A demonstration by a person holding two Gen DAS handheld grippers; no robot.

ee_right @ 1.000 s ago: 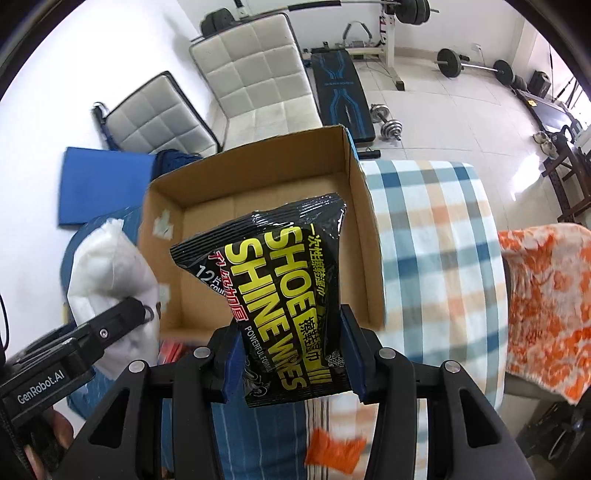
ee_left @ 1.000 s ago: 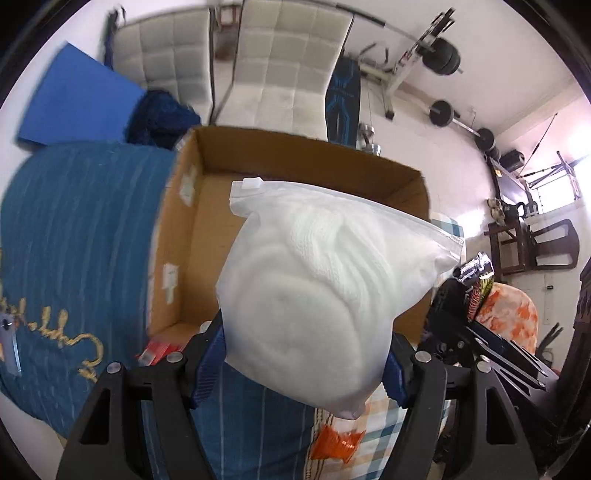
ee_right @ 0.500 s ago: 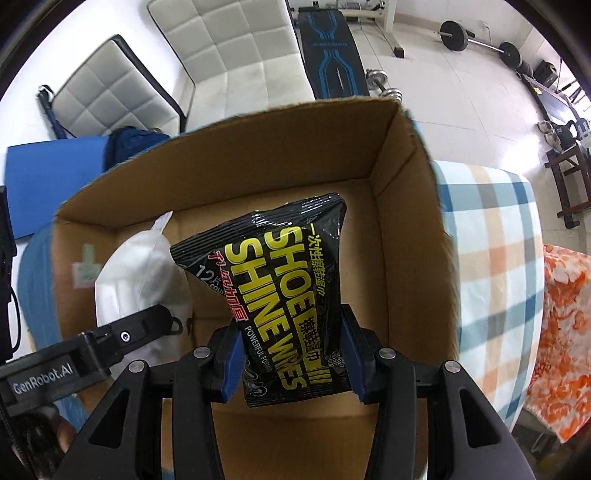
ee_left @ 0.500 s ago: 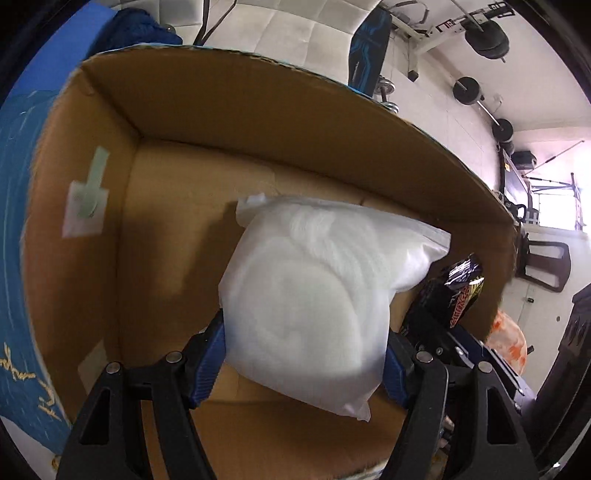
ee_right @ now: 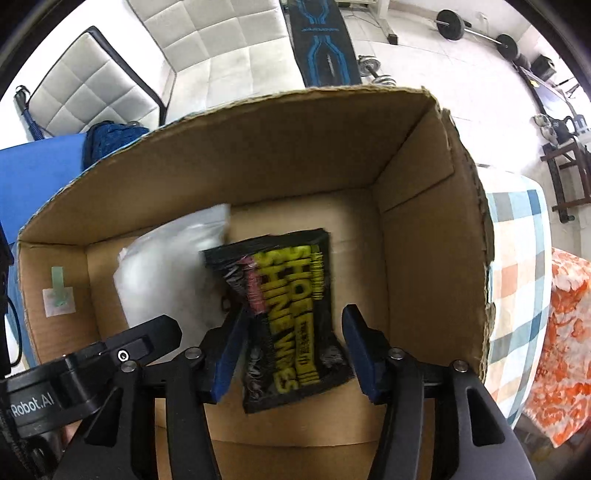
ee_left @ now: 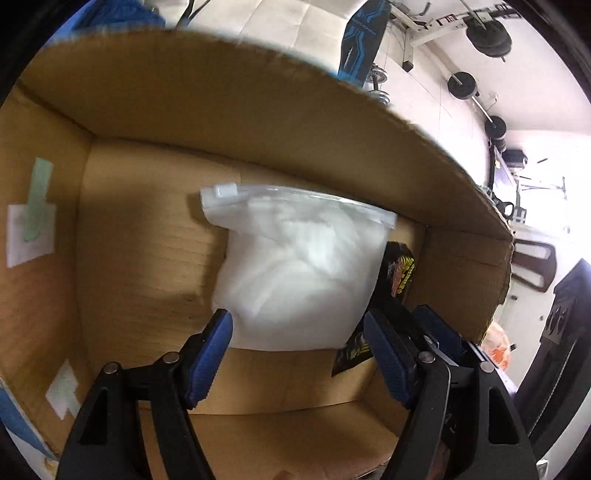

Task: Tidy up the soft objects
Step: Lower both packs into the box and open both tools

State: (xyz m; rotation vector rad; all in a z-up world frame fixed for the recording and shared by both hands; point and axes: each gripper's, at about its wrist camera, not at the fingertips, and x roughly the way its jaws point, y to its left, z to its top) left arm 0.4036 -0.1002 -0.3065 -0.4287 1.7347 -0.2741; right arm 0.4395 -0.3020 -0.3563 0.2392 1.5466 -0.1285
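Observation:
An open cardboard box (ee_left: 258,110) fills both views. A clear zip bag of white soft stuff (ee_left: 295,273) lies on its floor. My left gripper (ee_left: 297,325) hangs just over the bag's near edge, jaws opening, and the blue pads no longer squeeze it. To the bag's right lies a black and yellow shoe-shine wipes pack (ee_right: 295,280), turned on its side beside the bag (ee_right: 166,273). My right gripper (ee_right: 295,314) points down over the pack, jaws opening, pack loose between the pads. In the left wrist view, only a sliver of the pack (ee_left: 400,269) shows behind the bag.
The box walls (ee_right: 258,158) rise on all sides of both grippers. A taped label (ee_left: 29,229) sticks to the left wall. Right of the box are a checked cloth (ee_right: 517,258) and an orange patterned cloth (ee_right: 565,314). Behind it stand white quilted chairs (ee_right: 229,48) and weights (ee_right: 454,27).
Both grippers sank from above the box down into it. Both jaws widened. The white bag slid out onto the floor and the black pack dropped and turned sideways.

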